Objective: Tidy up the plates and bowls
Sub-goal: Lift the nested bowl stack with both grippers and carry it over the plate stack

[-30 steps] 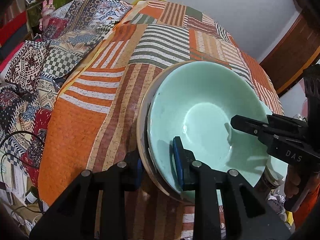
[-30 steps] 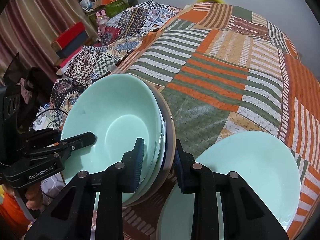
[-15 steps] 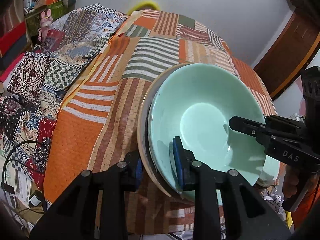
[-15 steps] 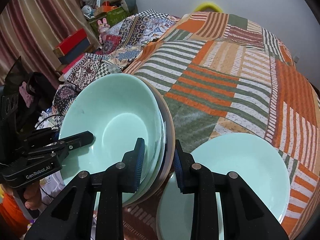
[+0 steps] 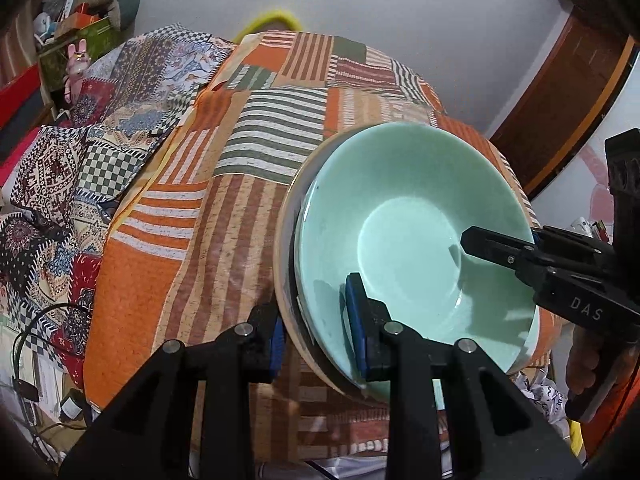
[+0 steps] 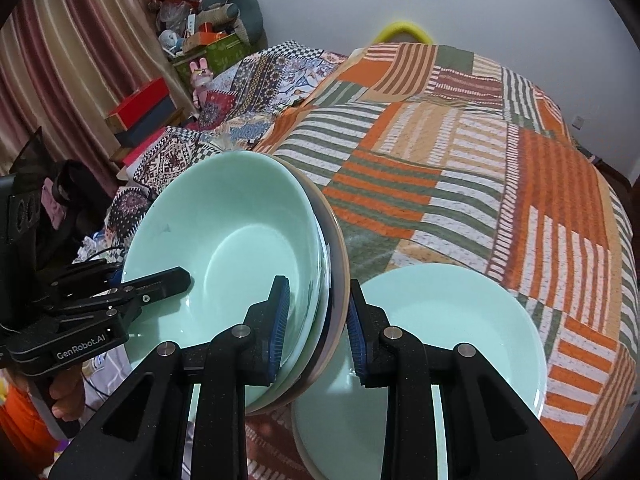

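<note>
Bowls [image 6: 240, 240] in a green stack hang above the striped blanket [image 6: 460, 168], with the left gripper [image 5: 316, 332] and right gripper [image 6: 316, 320] each pinching one side, beside a green plate [image 6: 460, 340].

White letters on the black body of the right tool [image 5: 500, 252] say "DAS"; you can see them from the camera on the left tool. White letters on the black body of the left tool [image 6: 160, 282] say "GenRobot.AI"; you can see them from the camera on the right tool. The boxes far back by the wall are too small and blurry to read.
</note>
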`<state>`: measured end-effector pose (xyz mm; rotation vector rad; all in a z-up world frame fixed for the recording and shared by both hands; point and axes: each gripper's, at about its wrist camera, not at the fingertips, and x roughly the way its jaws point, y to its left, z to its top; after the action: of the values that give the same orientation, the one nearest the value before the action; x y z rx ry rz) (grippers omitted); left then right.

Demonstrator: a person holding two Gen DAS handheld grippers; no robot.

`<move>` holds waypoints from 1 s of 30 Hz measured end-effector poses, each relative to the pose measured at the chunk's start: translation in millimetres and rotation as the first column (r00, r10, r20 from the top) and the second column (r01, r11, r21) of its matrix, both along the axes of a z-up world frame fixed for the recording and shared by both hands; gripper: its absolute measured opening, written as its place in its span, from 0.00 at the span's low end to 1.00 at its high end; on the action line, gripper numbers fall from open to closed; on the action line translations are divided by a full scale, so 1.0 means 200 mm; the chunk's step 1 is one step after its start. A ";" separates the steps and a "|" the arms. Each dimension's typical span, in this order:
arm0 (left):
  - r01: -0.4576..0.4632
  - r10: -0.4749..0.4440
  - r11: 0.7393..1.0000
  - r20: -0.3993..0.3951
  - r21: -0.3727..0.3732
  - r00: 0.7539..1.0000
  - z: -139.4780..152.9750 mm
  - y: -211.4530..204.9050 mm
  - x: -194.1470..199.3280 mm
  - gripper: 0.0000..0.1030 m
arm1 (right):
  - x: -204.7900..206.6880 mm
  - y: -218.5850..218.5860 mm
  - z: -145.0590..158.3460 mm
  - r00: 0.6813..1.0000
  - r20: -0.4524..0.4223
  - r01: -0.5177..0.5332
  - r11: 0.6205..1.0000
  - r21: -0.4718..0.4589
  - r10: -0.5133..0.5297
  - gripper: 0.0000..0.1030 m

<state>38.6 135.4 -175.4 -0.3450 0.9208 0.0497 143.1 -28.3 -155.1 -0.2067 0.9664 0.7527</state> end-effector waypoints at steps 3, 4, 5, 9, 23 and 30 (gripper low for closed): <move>0.008 -0.008 1.000 0.005 0.009 1.000 0.02 -0.04 0.00 0.27 | 0.00 -0.04 0.01 1.000 0.007 0.007 1.000 0.003 -0.007 0.24; 0.012 -0.012 1.000 0.007 0.010 1.000 0.02 -0.05 0.00 0.27 | 0.00 -0.05 0.02 1.000 0.011 0.012 1.000 0.005 -0.012 0.24; 0.015 -0.015 1.000 0.007 0.008 1.000 0.03 -0.06 0.01 0.27 | -0.01 -0.06 0.02 1.000 0.012 0.015 1.000 0.006 -0.015 0.24; 0.031 -0.031 0.999 0.007 0.005 0.999 0.03 -0.11 0.01 0.27 | -0.01 -0.11 0.03 0.999 0.016 0.030 0.999 0.011 -0.031 0.24; 0.096 -0.096 0.995 0.000 0.013 0.995 0.06 -0.28 0.07 0.27 | -0.01 -0.30 0.05 0.996 0.016 0.091 0.996 0.013 -0.092 0.24; 0.126 -0.126 0.992 -0.013 0.018 0.992 0.05 -0.37 0.11 0.27 | -0.01 -0.40 0.05 0.992 0.007 0.123 0.992 0.026 -0.123 0.24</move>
<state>60.0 60.5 -164.5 -0.2691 0.9514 -0.0554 141.5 -108.5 -144.8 -0.1273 0.9518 0.6499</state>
